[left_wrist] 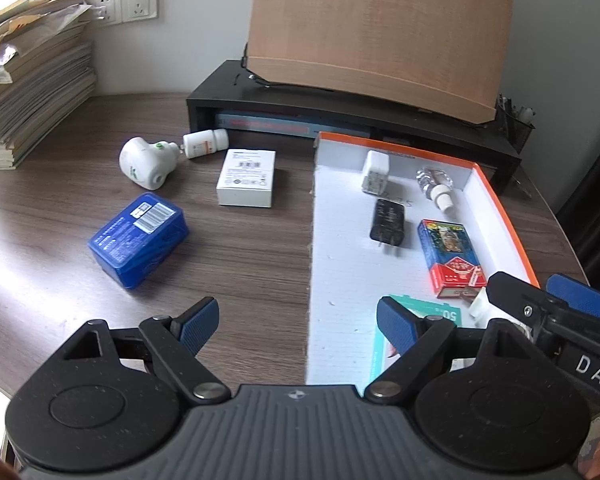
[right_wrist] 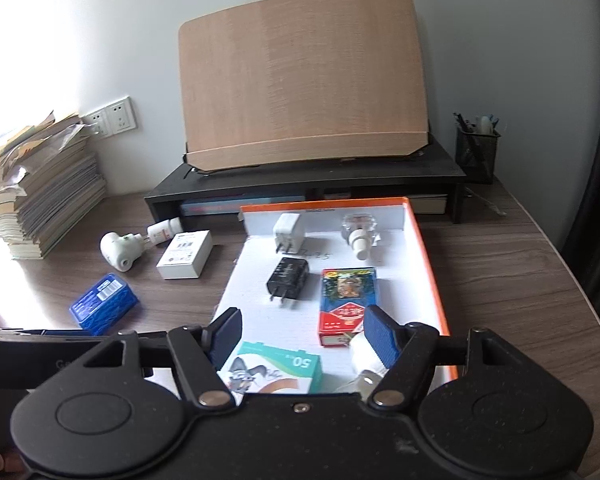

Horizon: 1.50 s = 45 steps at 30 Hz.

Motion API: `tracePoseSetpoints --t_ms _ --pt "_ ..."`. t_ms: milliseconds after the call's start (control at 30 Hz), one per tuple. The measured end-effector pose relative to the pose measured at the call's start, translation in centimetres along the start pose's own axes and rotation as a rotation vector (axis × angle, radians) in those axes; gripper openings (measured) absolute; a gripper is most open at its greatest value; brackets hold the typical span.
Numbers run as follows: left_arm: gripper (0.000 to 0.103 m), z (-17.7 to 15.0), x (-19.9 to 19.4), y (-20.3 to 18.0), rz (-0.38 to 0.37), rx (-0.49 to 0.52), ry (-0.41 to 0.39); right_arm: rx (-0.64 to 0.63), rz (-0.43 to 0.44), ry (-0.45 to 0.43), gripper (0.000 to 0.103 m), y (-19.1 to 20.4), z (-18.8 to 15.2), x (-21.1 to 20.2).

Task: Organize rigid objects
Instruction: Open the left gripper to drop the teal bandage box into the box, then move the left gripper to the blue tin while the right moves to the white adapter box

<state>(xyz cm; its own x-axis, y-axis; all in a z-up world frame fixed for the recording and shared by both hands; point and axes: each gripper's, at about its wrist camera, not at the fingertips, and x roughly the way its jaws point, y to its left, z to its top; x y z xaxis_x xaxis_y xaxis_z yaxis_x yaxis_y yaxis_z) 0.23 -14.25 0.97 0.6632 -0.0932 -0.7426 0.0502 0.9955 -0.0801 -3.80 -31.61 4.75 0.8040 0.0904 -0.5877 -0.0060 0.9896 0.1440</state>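
An orange-rimmed white tray [left_wrist: 504,216] [right_wrist: 428,256] holds a white charger [left_wrist: 375,171] [right_wrist: 287,233], a black charger [left_wrist: 388,222] [right_wrist: 288,280], a clear spray bottle [left_wrist: 436,184] [right_wrist: 360,236], a card box [left_wrist: 450,258] [right_wrist: 347,300], a teal box [right_wrist: 278,368] and a white bottle [right_wrist: 364,356]. On the desk lie a blue box [left_wrist: 140,234] [right_wrist: 103,309], a white box [left_wrist: 247,177] [right_wrist: 186,254], a white plug-in device [left_wrist: 146,162] [right_wrist: 118,250] and a pill bottle [left_wrist: 205,143] [right_wrist: 165,231]. My left gripper [left_wrist: 298,326] is open and empty. My right gripper [right_wrist: 302,336] [left_wrist: 540,296] is open above the tray's near end.
A black monitor riser [left_wrist: 340,108] [right_wrist: 300,184] with a wooden board [right_wrist: 300,80] stands behind the tray. A stack of books [left_wrist: 28,92] [right_wrist: 40,192] sits far left. A mesh pen holder [right_wrist: 476,152] stands at the right by the wall.
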Motion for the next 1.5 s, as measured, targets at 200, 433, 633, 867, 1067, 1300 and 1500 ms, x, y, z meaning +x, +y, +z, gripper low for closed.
tracePoseSetpoints --t_ms 200,433,633,867,1067,1300,1500 --pt "0.088 0.1 -0.1 1.7 0.017 -0.025 -0.004 -0.028 0.026 0.014 0.081 1.7 -0.1 0.4" --pt "0.088 0.3 -0.1 3.6 0.033 -0.042 -0.002 -0.049 0.047 0.024 0.081 3.6 0.0 1.0" --pt "0.088 0.6 0.0 5.1 0.045 -0.054 0.001 -0.06 0.063 0.035 0.081 5.0 0.0 1.8" --pt "0.088 1.0 0.3 6.2 0.048 -0.048 0.002 -0.07 0.073 0.042 0.082 6.4 0.2 2.5" --pt "0.088 1.3 0.7 7.0 0.043 -0.039 0.006 -0.072 0.074 0.048 0.082 7.3 0.3 3.1" --pt "0.088 1.8 1.3 7.8 0.036 -0.022 0.015 -0.065 0.067 0.055 0.082 8.3 0.4 4.0" --pt "0.089 2.2 2.1 8.4 0.028 -0.003 0.025 -0.052 0.058 0.059 0.082 8.8 0.5 4.8"
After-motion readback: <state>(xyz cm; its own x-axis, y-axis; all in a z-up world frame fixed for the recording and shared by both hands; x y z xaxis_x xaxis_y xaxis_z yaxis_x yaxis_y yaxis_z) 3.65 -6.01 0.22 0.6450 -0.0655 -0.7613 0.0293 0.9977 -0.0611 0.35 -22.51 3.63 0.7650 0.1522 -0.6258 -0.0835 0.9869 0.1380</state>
